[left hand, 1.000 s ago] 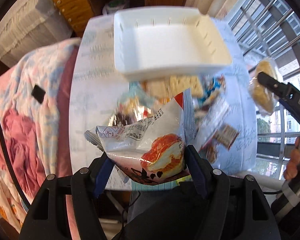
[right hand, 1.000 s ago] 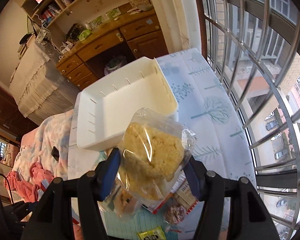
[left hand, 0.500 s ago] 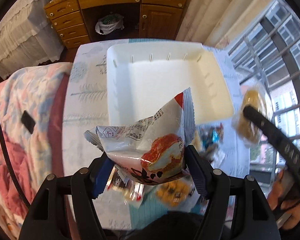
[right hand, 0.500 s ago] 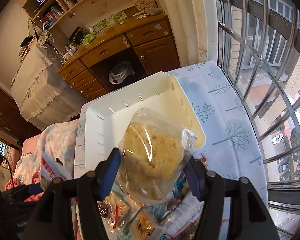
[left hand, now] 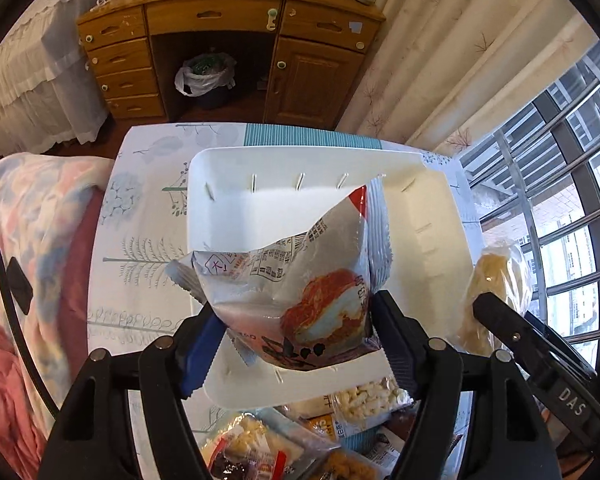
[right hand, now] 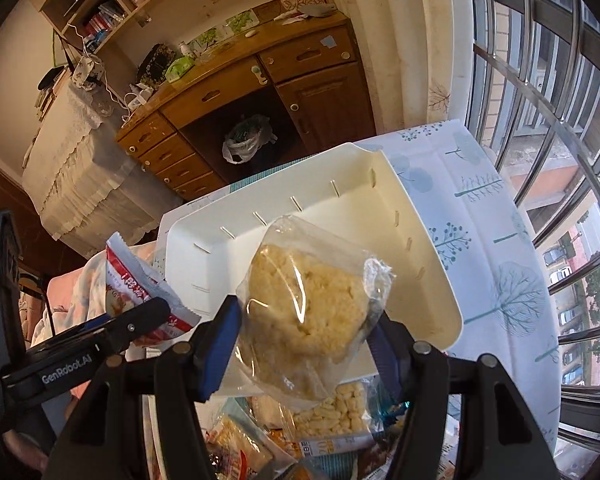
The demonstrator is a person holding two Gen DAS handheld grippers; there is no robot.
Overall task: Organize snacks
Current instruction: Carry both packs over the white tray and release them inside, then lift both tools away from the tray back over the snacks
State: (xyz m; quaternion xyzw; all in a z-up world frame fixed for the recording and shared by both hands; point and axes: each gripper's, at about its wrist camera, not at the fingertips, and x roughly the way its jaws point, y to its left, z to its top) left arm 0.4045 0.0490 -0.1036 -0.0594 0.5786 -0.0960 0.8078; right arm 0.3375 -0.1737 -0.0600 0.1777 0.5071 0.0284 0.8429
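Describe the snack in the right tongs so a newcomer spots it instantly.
Find the white tray on the tree-print tablecloth. Just above its near edge, the right tongs clamp a clear bag holding a pale yellow puffed cake. Unlike the printed red-and-silver pouch alongside, its wrapper is transparent and unprinted.

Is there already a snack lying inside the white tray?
No, the white tray shows only bare floor and walls; the silver snack packet hangs above it in the left tool.

White bin (left hand: 236,220) bare inside — snack pile (left hand: 300,440) crowds near rim.
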